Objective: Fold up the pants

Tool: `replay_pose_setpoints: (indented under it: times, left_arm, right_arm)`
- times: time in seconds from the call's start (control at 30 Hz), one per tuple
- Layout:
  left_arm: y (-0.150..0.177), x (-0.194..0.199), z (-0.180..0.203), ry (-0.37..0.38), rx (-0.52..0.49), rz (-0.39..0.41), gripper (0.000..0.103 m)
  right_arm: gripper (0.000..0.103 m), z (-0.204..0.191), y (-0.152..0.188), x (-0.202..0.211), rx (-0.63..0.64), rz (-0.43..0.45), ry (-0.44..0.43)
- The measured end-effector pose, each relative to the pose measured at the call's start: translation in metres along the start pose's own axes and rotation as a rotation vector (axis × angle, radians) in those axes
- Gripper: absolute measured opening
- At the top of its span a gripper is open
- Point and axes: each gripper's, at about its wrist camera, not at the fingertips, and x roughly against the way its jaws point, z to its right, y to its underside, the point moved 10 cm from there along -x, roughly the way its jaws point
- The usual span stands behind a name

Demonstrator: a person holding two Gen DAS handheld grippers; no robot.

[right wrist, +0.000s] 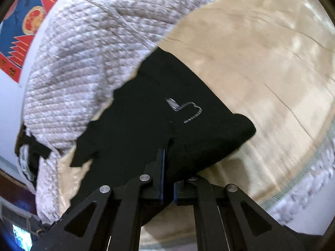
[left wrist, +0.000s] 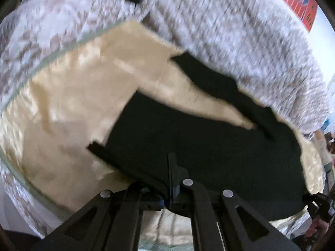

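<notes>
Black pants [right wrist: 188,129]: lifted edge pinched in left gripper [left wrist: 170,186] and right gripper [right wrist: 167,167], both clamped tight; beige sheet [left wrist: 69,104] beneath; quilted blanket [right wrist: 88,48] beside.

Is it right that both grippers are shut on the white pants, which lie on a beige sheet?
Not quite: the pants are black, not white, as the right wrist view shows. Both the left gripper and the right gripper are shut on them over the beige sheet.
</notes>
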Motion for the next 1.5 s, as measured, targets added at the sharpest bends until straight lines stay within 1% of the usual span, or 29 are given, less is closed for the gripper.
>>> replay_pose_setpoints:
  times: [0.07,0.1,0.2,0.3,0.33,0.37,0.47,0.5,0.53,0.57,0.6,0.63,0.73,0.8,0.83,0.87,0.9,0.97,1.0,1.03,1.07,1.1,1.13,1.17,1.23,1.3,1.37,1.43,1.5]
  left_arm:
    - [0.005,-0.001,-0.003,0.003,0.015,-0.019,0.005]
    - [0.005,0.001,-0.004,0.005,0.02,-0.021,0.009]
    - [0.007,0.011,-0.016,-0.04,0.05,-0.022,0.01]
    - [0.008,0.024,-0.028,-0.101,0.065,0.001,0.011]
    - [0.006,0.029,-0.031,-0.127,0.066,0.015,0.011]
    - [0.005,0.032,-0.034,-0.14,0.065,0.026,0.011]
    - [-0.008,0.041,-0.027,-0.16,0.035,0.069,0.011]
    - [-0.012,0.043,-0.022,-0.159,0.015,0.083,0.012]
    - [-0.017,0.042,-0.013,-0.149,-0.008,0.094,0.018]
    - [-0.021,0.04,-0.002,-0.131,-0.031,0.097,0.023]
    - [-0.024,0.035,0.009,-0.113,-0.055,0.094,0.031]
    - [-0.026,0.03,0.022,-0.089,-0.086,0.09,0.035]
    - [-0.028,0.01,0.065,-0.016,-0.193,0.056,0.037]
    - [-0.027,-0.008,0.086,0.021,-0.256,0.022,0.038]
    - [-0.028,-0.016,0.093,0.023,-0.279,0.012,0.038]
    - [-0.03,-0.028,0.096,0.01,-0.3,0.003,0.038]
    - [-0.03,-0.038,0.091,-0.025,-0.309,-0.008,0.038]
    - [-0.028,-0.058,0.073,-0.094,-0.293,-0.042,0.038]
    - [-0.027,-0.064,0.063,-0.12,-0.27,-0.06,0.038]
    - [-0.029,-0.063,0.057,-0.118,-0.257,-0.044,0.038]
    - [-0.032,-0.058,0.053,-0.139,-0.254,-0.029,0.038]
    - [-0.037,-0.053,0.049,-0.164,-0.251,-0.011,0.038]
    - [-0.042,-0.048,0.048,-0.165,-0.25,0.016,0.038]
    - [-0.047,-0.045,0.048,-0.166,-0.252,0.034,0.038]
    - [-0.053,-0.043,0.044,-0.186,-0.248,0.05,0.039]
    - [-0.052,-0.047,0.043,-0.183,-0.239,0.042,0.039]
    - [-0.05,-0.055,0.043,-0.189,-0.225,0.025,0.039]
    - [-0.048,-0.059,0.04,-0.198,-0.22,0.004,0.039]
    - [-0.049,-0.062,0.04,-0.198,-0.219,-0.002,0.039]
  right_arm:
    - [0.005,0.011,0.006,-0.006,-0.029,-0.031,0.017]
    - [0.005,0.014,0.007,-0.004,-0.034,-0.032,0.025]
    - [0.007,0.02,0.008,0.005,-0.057,-0.034,0.024]
    - [0.017,0.025,0.013,0.018,-0.052,-0.038,0.066]
    - [0.024,0.026,0.012,0.026,-0.04,-0.019,0.092]
    - [0.027,0.025,0.009,0.036,-0.017,0.016,0.122]
    - [0.027,0.018,-0.01,0.065,0.066,0.147,0.203]
    - [0.027,0.013,-0.015,0.069,0.091,0.174,0.21]
    - [0.027,0.005,-0.021,0.07,0.135,0.201,0.211]
    - [0.027,-0.005,-0.022,0.067,0.193,0.206,0.208]
    - [0.027,-0.014,-0.021,0.061,0.238,0.193,0.204]
    - [0.027,-0.023,-0.019,0.051,0.284,0.173,0.194]
    - [0.027,-0.044,-0.006,0.014,0.411,0.086,0.172]
    - [0.027,-0.045,-0.002,-0.01,0.449,0.027,0.18]
    - [0.027,-0.045,-0.002,-0.02,0.461,0.006,0.189]
    - [0.027,-0.043,-0.004,-0.031,0.471,-0.013,0.191]
    - [0.027,-0.039,-0.007,-0.038,0.474,-0.022,0.206]
    - [0.027,-0.021,-0.017,-0.046,0.452,-0.021,0.276]
    - [0.027,-0.013,-0.021,-0.046,0.418,-0.015,0.274]
    - [0.027,-0.008,-0.024,-0.044,0.373,-0.011,0.244]
    - [0.027,-0.004,-0.029,-0.04,0.349,0.006,0.25]
    - [0.027,-0.002,-0.036,-0.033,0.369,0.044,0.309]
    - [0.027,-0.004,-0.041,-0.026,0.407,0.083,0.343]
    - [0.027,-0.009,-0.044,-0.025,0.423,0.096,0.332]
    - [0.028,-0.022,-0.044,-0.028,0.437,0.086,0.297]
    - [0.029,-0.032,-0.046,-0.039,0.473,0.068,0.3]
    - [0.029,-0.042,-0.043,-0.052,0.485,0.033,0.274]
    - [0.029,-0.045,-0.042,-0.064,0.509,0.016,0.29]
    - [0.029,-0.041,-0.038,-0.07,0.499,-0.005,0.307]
